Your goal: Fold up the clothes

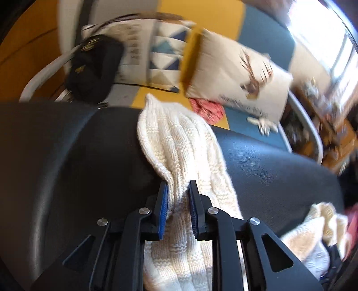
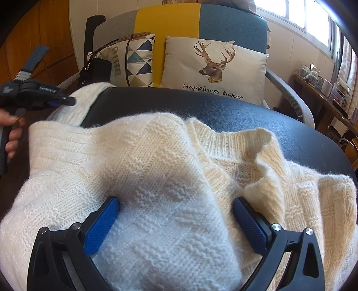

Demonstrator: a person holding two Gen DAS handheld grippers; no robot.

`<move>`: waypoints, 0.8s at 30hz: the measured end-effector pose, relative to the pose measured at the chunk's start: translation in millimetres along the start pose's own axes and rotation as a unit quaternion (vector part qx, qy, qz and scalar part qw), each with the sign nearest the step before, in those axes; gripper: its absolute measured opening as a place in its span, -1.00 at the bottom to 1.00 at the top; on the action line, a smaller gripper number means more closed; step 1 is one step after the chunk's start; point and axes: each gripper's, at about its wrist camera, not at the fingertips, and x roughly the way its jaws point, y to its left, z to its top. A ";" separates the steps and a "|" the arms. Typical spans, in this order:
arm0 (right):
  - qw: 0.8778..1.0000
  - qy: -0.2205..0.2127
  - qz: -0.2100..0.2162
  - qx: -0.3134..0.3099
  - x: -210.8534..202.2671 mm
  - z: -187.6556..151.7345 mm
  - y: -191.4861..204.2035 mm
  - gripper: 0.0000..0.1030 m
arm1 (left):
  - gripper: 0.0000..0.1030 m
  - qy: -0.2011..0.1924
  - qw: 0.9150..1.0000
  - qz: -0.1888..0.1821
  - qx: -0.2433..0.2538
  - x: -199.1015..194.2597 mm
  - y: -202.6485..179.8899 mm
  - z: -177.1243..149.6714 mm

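Observation:
A cream knitted sweater (image 2: pixel 170 170) lies crumpled on a black leather-topped table (image 2: pixel 223 107). In the left wrist view its sleeve (image 1: pixel 179 138) stretches away over the table, and my left gripper (image 1: pixel 178 190) is shut on that sleeve, the blue pads pinching a fold of knit. My right gripper (image 2: pixel 175 204) stands open low over the sweater's body, blue pads (image 2: pixel 105 219) wide apart with knit between them but not clamped. The neckline (image 2: pixel 230 138) shows ahead and to the right. The left gripper (image 2: pixel 62 100) shows at the far left with a hand (image 2: pixel 11 134) holding it.
Behind the table stands a grey, yellow and blue sofa (image 2: pixel 179 20) with a deer cushion (image 2: pixel 214 69), a triangle-pattern cushion (image 2: pixel 136 60) and a black bag (image 2: pixel 96 69). A wooden shelf (image 2: pixel 322 94) with small items runs under the window at right.

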 end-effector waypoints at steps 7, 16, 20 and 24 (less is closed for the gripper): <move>1.000 0.000 0.004 0.000 0.1 -0.5 -0.5 1.00 | -0.64 -0.080 0.972 -0.014 -0.222 -106.1 110.1 -75.1; 1.000 0.001 0.006 -0.001 0.2 -0.5 0.0 1.00 | -0.75 -0.139 0.953 -0.053 -0.266 -182.4 123.3 -125.2; 1.000 0.001 0.007 -0.001 0.2 -0.5 0.3 1.00 | -0.75 -0.157 0.962 -0.024 -0.221 -193.6 116.9 -111.5; 1.000 0.000 0.010 0.001 0.5 -1.7 0.0 1.00 | -0.74 -0.130 0.981 0.022 -0.140 -179.9 122.5 -87.1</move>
